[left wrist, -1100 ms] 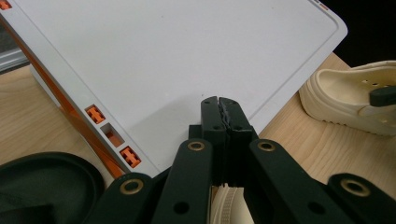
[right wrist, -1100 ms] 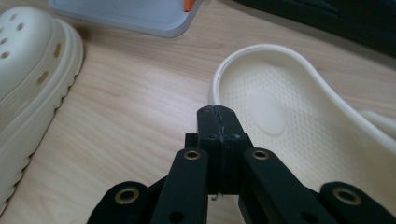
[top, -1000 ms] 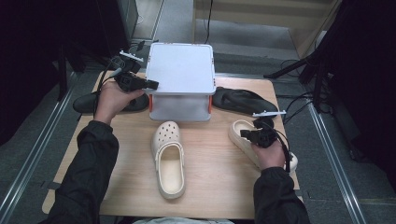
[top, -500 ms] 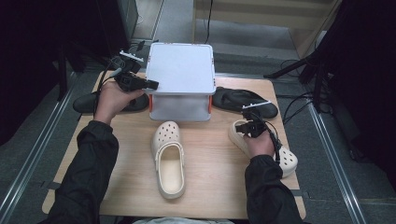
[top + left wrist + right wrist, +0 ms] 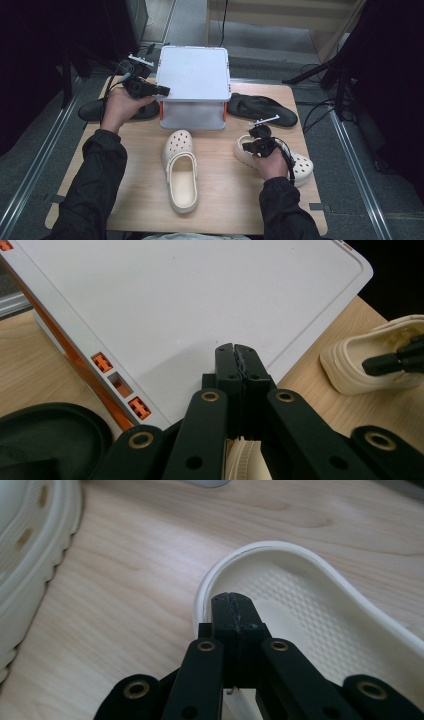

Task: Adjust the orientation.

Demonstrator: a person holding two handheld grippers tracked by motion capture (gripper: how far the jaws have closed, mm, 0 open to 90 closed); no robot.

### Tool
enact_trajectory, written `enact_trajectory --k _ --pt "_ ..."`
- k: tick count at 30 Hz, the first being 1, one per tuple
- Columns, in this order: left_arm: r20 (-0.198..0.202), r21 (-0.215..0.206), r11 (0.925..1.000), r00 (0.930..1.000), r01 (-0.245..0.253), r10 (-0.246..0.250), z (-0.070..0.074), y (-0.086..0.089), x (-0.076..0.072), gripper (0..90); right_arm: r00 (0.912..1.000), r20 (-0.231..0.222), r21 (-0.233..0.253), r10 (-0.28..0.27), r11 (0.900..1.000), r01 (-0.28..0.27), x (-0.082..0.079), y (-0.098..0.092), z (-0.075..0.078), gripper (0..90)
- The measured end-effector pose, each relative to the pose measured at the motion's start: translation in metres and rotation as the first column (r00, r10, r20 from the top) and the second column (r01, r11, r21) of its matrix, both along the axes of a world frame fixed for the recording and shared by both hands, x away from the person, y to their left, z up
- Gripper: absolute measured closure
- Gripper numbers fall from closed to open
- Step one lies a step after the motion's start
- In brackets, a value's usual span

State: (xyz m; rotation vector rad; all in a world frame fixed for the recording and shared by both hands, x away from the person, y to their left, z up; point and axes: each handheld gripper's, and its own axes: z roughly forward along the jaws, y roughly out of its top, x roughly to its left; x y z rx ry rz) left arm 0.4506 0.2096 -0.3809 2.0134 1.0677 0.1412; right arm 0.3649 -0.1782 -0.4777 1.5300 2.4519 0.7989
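A person's two dark-sleeved forearms reach in over the near edge of a light wooden table [image 5: 125,145], each hand holding a black two-jaw gripper. Nearest the person, just left of the table's middle, a cream clog [image 5: 180,170] lies sole down with its open heel toward the near edge and its perforated toe pointing away. Toward the right edge lies a second cream clog [image 5: 302,166], turned crosswise, its perforated toe toward the right edge. The right gripper [image 5: 258,145] sits over this clog's heel end; in the right gripper view its jaws are pressed together with no gap, their tips [image 5: 233,602] just above the clog's ribbed footbed [image 5: 320,630] near the heel rim, with nothing seen between them. Farther back, at the middle of the far edge, stands a white lidded storage box [image 5: 194,80] with orange latches. The left gripper [image 5: 161,91] rests at the left edge of the box lid, jaws closed tight together and empty in the left gripper view. A black flip-flop [image 5: 262,109] lies at the far right corner beside the box, and another black flip-flop [image 5: 95,110] lies at the far left edge, partly under the left hand [image 5: 120,106].
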Motion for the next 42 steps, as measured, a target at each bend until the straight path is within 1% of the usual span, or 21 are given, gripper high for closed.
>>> enact_trajectory --k 2,3,8,12,15,18,20,24,27,31,33,36,38,42 --pt "-0.004 0.001 1.0000 1.0000 -0.002 0.002 0.000 0.000 0.000 90.0 0.9995 0.008 0.006 0.032 0.999 -0.032 -0.007 0.004 -0.001 90.0" --pt "-0.004 0.002 1.0000 1.0000 -0.002 0.002 0.000 0.000 0.000 90.0 0.9994 0.003 0.011 0.035 0.999 -0.035 -0.011 0.006 -0.001 90.0" --pt "-0.004 0.000 1.0000 1.0000 -0.001 0.001 0.000 0.000 0.000 90.0 0.9960 0.022 0.030 0.087 0.996 -0.088 -0.032 0.012 -0.004 90.0" --pt "-0.003 0.001 1.0000 1.0000 0.000 0.000 0.000 0.000 0.000 90.0 0.9933 0.026 0.047 0.112 0.992 -0.113 -0.050 0.015 -0.005 90.0" --pt "-0.003 0.000 1.0000 1.0000 -0.001 0.001 0.000 0.000 0.000 90.0 0.9899 0.041 0.053 0.136 0.989 -0.138 -0.063 0.016 -0.007 90.0" --pt "-0.004 0.001 1.0000 1.0000 -0.001 0.001 0.000 0.000 0.000 90.0 0.9876 0.038 0.062 0.152 0.986 -0.155 -0.075 0.015 -0.007 90.0" --pt "-0.004 0.000 1.0000 1.0000 -0.001 0.001 0.000 0.000 0.000 90.0 0.9861 0.038 0.076 0.162 0.983 -0.164 -0.083 0.013 -0.008 90.0" --pt "-0.005 -0.003 1.0000 1.0000 -0.002 0.002 0.000 0.000 0.000 90.0 0.9864 0.021 0.110 0.163 0.980 -0.165 -0.099 0.005 -0.010 90.0" --pt "-0.004 -0.003 1.0000 1.0000 0.000 0.000 0.000 0.000 0.000 90.0 0.9857 0.020 0.117 0.167 0.979 -0.168 -0.109 -0.002 -0.011 90.0" --pt "-0.004 -0.004 1.0000 1.0000 0.000 0.000 0.000 0.000 0.000 90.0 0.9879 0.020 0.135 0.154 0.979 -0.155 -0.123 -0.011 -0.012 90.0" --pt "-0.004 -0.003 1.0000 1.0000 -0.001 0.001 0.000 0.000 0.000 90.0 0.9881 0.020 0.130 0.152 0.980 -0.154 -0.128 -0.014 -0.012 90.0" --pt "-0.004 -0.004 1.0000 1.0000 0.000 0.000 0.000 0.001 0.000 90.0 0.9872 0.022 0.121 0.158 0.980 -0.159 -0.136 -0.018 -0.012 90.0" --pt "-0.004 -0.006 1.0000 1.0000 0.000 0.000 -0.001 0.001 0.000 90.0 0.9879 0.018 0.124 0.154 0.980 -0.155 -0.140 -0.021 -0.012 90.0" --pt "-0.004 -0.007 1.0000 1.0000 -0.002 0.002 -0.001 0.001 0.000 90.0 0.9895 0.017 0.148 0.144 0.978 -0.145 -0.144 -0.028 -0.011 90.0"
